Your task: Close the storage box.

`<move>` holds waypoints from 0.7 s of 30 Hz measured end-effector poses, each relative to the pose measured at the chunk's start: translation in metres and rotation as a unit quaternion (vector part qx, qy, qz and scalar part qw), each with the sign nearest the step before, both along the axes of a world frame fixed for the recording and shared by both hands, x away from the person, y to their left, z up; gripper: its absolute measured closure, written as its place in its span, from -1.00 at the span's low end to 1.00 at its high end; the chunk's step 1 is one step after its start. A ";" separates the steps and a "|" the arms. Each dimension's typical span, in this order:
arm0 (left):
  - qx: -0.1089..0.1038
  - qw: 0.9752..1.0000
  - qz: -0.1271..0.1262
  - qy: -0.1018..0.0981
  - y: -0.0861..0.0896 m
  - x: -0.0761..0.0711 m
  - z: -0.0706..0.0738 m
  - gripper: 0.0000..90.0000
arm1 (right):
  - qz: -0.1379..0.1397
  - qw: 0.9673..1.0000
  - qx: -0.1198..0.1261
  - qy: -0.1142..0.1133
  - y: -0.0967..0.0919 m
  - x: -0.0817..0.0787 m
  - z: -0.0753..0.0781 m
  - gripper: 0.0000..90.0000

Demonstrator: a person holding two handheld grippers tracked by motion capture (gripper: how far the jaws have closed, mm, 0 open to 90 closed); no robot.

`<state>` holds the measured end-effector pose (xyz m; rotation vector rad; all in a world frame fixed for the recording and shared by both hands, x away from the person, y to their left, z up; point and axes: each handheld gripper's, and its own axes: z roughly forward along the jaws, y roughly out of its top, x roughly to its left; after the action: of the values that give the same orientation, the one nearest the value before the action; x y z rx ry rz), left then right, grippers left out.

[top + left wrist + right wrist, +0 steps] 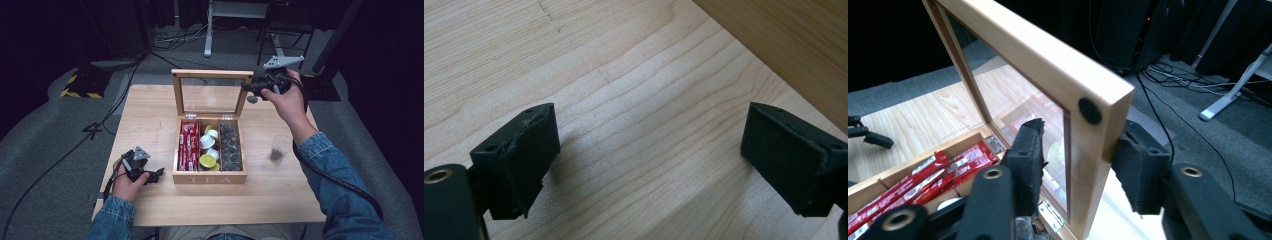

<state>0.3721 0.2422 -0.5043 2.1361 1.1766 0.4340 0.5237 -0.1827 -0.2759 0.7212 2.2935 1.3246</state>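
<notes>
A wooden tea box [210, 177] stands open at the table's middle, its glass lid [212, 74] upright at the back. Inside lie red packets [188, 145], white and lime capsules [209, 150] and dark capsules [230, 147]. My right gripper [251, 91] straddles the lid's right frame [1088, 75]. One pad sits against the frame's outer face, while the other stands a little off the glass side, so the gripper [1078, 160] is open. My left gripper [156, 175] rests low on the table left of the box front. Its jaws are wide open over bare wood, nothing between them [649, 150].
A clear plastic cup [278, 147] with something dark at its bottom stands on the table right of the box. The box's wooden wall [784, 45] lies close ahead of the left gripper. Cables and desk legs [207, 35] cross the floor beyond the table's far edge.
</notes>
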 end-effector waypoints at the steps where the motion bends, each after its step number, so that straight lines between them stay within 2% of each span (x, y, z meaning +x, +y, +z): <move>1: -0.001 1.000 0.000 0.000 0.000 0.000 0.000 -0.80 | 0.002 1.000 -0.001 0.000 0.000 -0.002 0.000 0.29; 3: 0.000 1.000 0.000 0.000 0.000 0.000 0.000 -0.80 | 0.005 1.000 -0.007 0.001 -0.001 -0.003 0.000 0.22; 4: 0.000 1.000 0.000 0.000 0.000 0.000 0.000 -0.80 | 0.008 1.000 -0.005 0.006 -0.002 -0.004 0.000 0.24; 12: 0.000 1.000 -0.001 0.000 0.000 0.000 0.000 -0.80 | 0.019 1.000 -0.013 -0.004 -0.003 -0.019 -0.004 0.22; 21: 0.000 1.000 0.000 0.000 0.000 0.000 0.000 -0.80 | 0.038 0.999 -0.026 -0.003 -0.004 -0.041 -0.012 0.18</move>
<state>0.3723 0.2421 -0.5043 2.1359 1.1758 0.4344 0.4830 -0.1870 -0.2874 0.6186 2.3621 1.2922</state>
